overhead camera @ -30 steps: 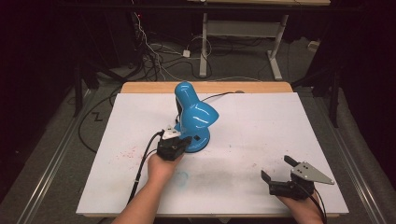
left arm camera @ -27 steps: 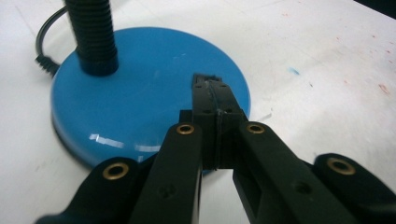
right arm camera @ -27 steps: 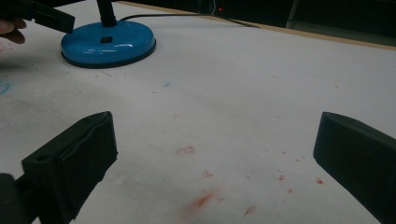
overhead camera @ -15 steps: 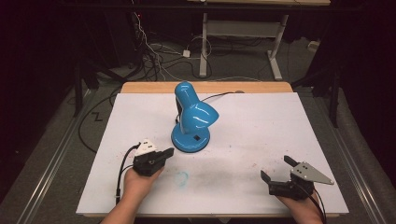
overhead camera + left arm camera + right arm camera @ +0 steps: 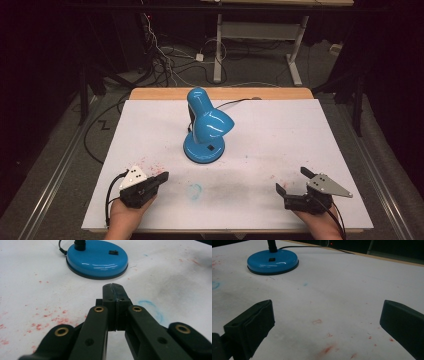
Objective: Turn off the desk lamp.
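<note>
While both hands rest at the near edge of the white table top [image 5: 310,130], a glossy blue desk lamp [image 5: 206,127] with a round base, a short black neck and a bell-shaped shade stands upright at the middle of the table, a little toward the far side. Its black cord [image 5: 235,102] runs off the far edge.

The left gripper [image 5: 161,177] lies near and left of the lamp, well apart from it, pointing right and toward it. In the left gripper view its two black jaws are pressed together with nothing between them. The lamp's round blue base [image 5: 97,260] sits beyond them, with a small black switch [image 5: 113,252] on top.

The right gripper [image 5: 292,181] lies at the near right, also well apart from the lamp. Its jaws are spread wide and empty, bare table between them.

Faint red speckles and a blue ring-shaped smudge [image 5: 194,190] mark the table.

The lamp will probably feel stiff and fairly light up top, with most of its weight in the base. The shiny painted surfaces look slippery and the shade too wide to pinch. The thin neck just above the base looks like the surest place to grip. The cord may drag if the lamp is moved.
</note>
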`<state>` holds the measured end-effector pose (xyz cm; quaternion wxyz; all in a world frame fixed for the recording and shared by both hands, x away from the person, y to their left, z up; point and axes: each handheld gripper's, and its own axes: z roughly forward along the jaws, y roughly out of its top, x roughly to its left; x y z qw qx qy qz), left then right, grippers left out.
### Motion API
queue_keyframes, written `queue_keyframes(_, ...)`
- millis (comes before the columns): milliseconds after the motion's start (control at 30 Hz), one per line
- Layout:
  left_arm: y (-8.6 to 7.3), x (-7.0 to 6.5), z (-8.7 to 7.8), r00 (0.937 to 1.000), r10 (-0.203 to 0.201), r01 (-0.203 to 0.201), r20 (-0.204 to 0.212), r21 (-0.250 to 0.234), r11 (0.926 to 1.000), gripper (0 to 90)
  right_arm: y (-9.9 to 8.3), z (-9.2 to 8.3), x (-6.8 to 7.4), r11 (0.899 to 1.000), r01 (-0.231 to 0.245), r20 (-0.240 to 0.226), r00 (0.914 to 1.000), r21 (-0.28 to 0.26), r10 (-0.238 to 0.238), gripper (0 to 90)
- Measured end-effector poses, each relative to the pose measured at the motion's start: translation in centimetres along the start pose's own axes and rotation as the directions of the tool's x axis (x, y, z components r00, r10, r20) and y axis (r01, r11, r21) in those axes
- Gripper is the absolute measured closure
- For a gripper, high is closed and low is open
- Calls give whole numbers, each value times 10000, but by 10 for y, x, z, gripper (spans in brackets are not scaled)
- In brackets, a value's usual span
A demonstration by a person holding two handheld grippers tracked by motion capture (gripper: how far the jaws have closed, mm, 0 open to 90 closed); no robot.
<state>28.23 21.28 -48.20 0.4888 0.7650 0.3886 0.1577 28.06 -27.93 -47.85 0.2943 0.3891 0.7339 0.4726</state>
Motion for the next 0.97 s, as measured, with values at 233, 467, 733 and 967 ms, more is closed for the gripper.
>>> queue_keyframes(233,-3,4,6,10000,15,-15,30,100,9999,500,-1,2,0,10000,21,-24,10000,65,-21,3)
queue_keyframes(467,-1,0,12,9998,182,-174,-99,757,9970,127,-1,0,0,10000,-3,-49,10000,46,3,3)
queue_keyframes(733,4,-5,4,9985,539,-537,117,-98,9985,0,0,-3,0,10000,-46,-68,10000,10,46,3)
queue_keyframes(967,3,4,4,9995,277,-279,-156,-134,9995,0,-3,3,-3,9999,-76,-117,9999,107,77,3)
